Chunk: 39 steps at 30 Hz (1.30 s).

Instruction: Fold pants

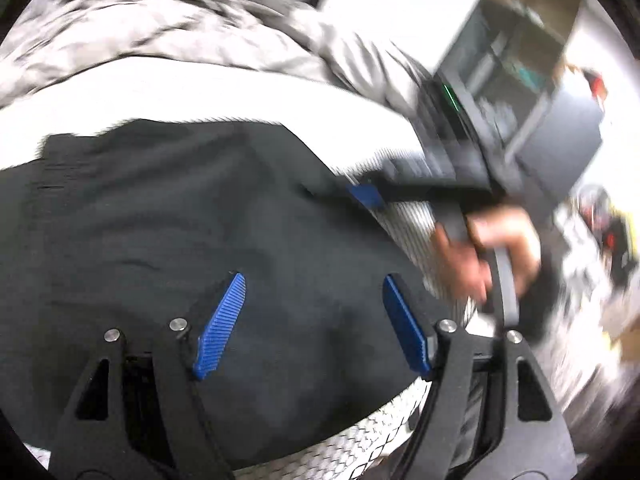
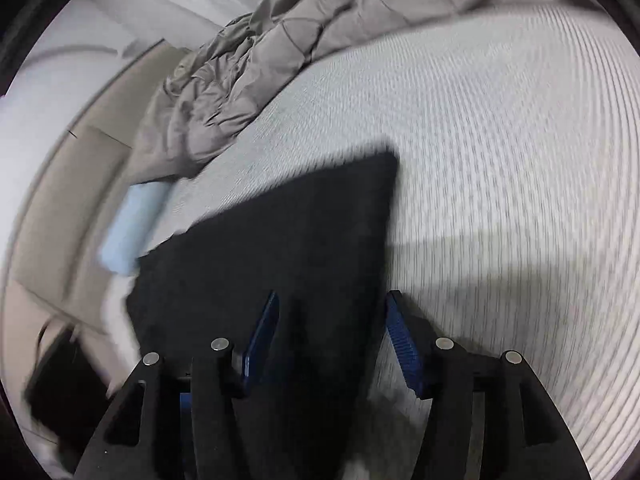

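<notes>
Gaping tongs (image 2: 330,300) straddling pants (image 2: 280,240) edge

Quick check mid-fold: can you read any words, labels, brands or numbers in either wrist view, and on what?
None can be read.
Pants: plain black fabric, no tag or print showing.
Mattress: ribbed white cover, no text.
Grey comforter: no label visible.
Shelves behind the right gripper: motion-blurred; any writing there is unreadable.

Black pants (image 2: 280,248), centre; white ribbed mattress (image 2: 500,160), right; grey quilted duvet (image 2: 256,68), upper left; pale blue pillow (image 2: 132,228), left; blue ridged pads (image 1: 220,328).
</notes>
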Motion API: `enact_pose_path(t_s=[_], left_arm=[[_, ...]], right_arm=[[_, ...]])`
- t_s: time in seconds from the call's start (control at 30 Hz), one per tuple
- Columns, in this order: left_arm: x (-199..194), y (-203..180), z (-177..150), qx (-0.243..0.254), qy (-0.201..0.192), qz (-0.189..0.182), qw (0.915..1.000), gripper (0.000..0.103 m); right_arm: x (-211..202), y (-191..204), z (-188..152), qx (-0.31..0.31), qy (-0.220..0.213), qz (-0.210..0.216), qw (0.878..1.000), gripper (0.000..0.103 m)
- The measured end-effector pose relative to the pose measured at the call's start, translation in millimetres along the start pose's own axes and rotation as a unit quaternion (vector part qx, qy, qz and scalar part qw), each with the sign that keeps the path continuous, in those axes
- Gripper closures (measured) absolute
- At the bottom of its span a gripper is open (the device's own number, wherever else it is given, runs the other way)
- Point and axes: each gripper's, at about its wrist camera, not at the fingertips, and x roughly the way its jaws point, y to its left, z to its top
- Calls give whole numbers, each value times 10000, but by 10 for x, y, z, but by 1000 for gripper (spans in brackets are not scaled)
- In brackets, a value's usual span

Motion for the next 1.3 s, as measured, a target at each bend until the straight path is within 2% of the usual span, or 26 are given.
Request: enact_pose_path(t_s=[0.03,0.07,0.13,0.17,0.23,0.27,0.3,0.33,0.4,0.47,0.5,0.6,0.67,0.73,0.8,0.87,0.9,0.93,1.0,1.07,1.13,1.17,1.23,1.27,1.3], left_arm=[[-114,104,38,-182,-184,85,9996,34],[-183,186,78,-298,-321,197,9988,34],[-313,368,171,-505,-602,468,9958,34],[-393,480,195,-629,-746,598,9934,34],[-486,662,205,-866,-870,850,9888,34],[-498,752,203,-960,-853,945,9872,34],[-500,826,202,-1039,-823,1035,9858,34],[-490,916,178,-1120,-771,1139,9841,34],[-423,1004,169,-1178,-646,1248,9830,34],[-326,1020,251,-1016,-573,1299,9846,34],[-304,954,251,-763,-544,1319,9868,34],[-89,653,315,-236,-417,1398,9890,34],[105,432,310,202,-138,1284,9914,34],[202,233,215,664,73,1562,9855,34],[261,199,118,935,337,1778,9790,35],[208,286,56,883,477,1822,9781,35],[137,296,-6,901,465,1881,9769,35],[63,366,-51,918,481,1992,9745,35],[-60,493,-119,804,407,1890,9778,34],[-161,519,-168,796,319,1835,9793,34],[-230,487,-140,838,187,1831,9793,34],[-289,444,-128,855,102,1664,9823,34],[-367,368,-91,862,-81,1307,9876,34],[-340,343,-46,826,-96,1255,9886,34],[-253,351,-6,765,15,1253,9892,34]], right_arm=[[4,-34,-60,177,-76,66,9998,56],[29,-9,-99,229,-44,66,9997,76],[64,89,-100,116,-91,77,9999,86],[95,153,7,10,-157,2,9999,88],[161,294,185,-332,-292,-453,9980,87],[175,321,214,-603,-335,-815,9943,77],[240,354,246,-836,-349,-1233,9882,74],[219,324,245,-834,-280,-1316,9874,72],[82,239,172,-685,-267,-1091,9913,72],[-219,188,-13,-716,-409,-1250,9887,71],[-374,173,-110,-767,-510,-1294,9873,70],[-692,390,-503,-1208,-732,-1045,9844,69],[-654,635,-706,-1728,-723,-1005,9771,69],[-495,788,-897,-1995,-568,-862,9744,69],[-250,875,-1008,-2168,-217,-878,9720,69],[-43,902,-1134,-2586,7,-1308,9571,70],[-56,911,-1163,-2722,-42,-1392,9521,70],[-134,896,-1204,-2859,-112,-1657,9438,70],[-307,786,-1243,-2851,-322,-2059,9356,70],[-421,642,-1270,-2747,-466,-2214,9345,70],[-486,582,-1263,-2603,-457,-2140,9404,70],[-532,610,-1263,-2553,-494,-2136,9417,69],[-601,706,-1274,-2523,-557,-1848,9482,69],[-586,779,-1276,-2530,-576,-1595,9525,69],[-489,843,-1232,-2539,-546,-1553,9531,69]])
